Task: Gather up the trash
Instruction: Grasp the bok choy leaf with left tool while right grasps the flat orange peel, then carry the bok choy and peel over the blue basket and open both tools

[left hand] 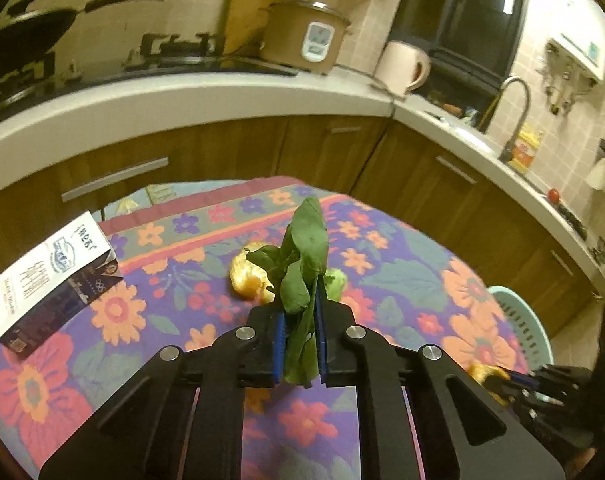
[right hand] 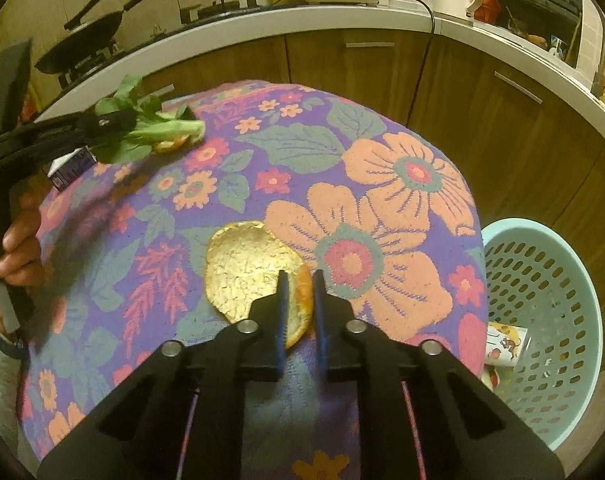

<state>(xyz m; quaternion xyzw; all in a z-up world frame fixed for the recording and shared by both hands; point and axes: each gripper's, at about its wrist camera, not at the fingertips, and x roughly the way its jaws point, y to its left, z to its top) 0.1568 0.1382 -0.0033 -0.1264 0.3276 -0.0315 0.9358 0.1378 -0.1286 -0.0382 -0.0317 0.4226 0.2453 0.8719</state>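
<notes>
My left gripper (left hand: 298,292) is shut on a bunch of green leafy vegetable scraps (left hand: 304,256) and holds it above the flowered table; it also shows in the right wrist view (right hand: 114,122) with the greens (right hand: 158,130). An orange peel (left hand: 248,276) lies on the cloth behind the greens. My right gripper (right hand: 300,280) is shut on the edge of a large orange peel (right hand: 246,268) that rests on the tablecloth (right hand: 382,200). A milk carton (left hand: 50,276) lies at the table's left.
A light green perforated basket (right hand: 542,312) stands on the floor to the right of the table, with some wrappers (right hand: 506,344) inside. Wooden cabinets (left hand: 222,152) and a white counter with a rice cooker (left hand: 306,36) and kettle (left hand: 404,66) curve behind the table.
</notes>
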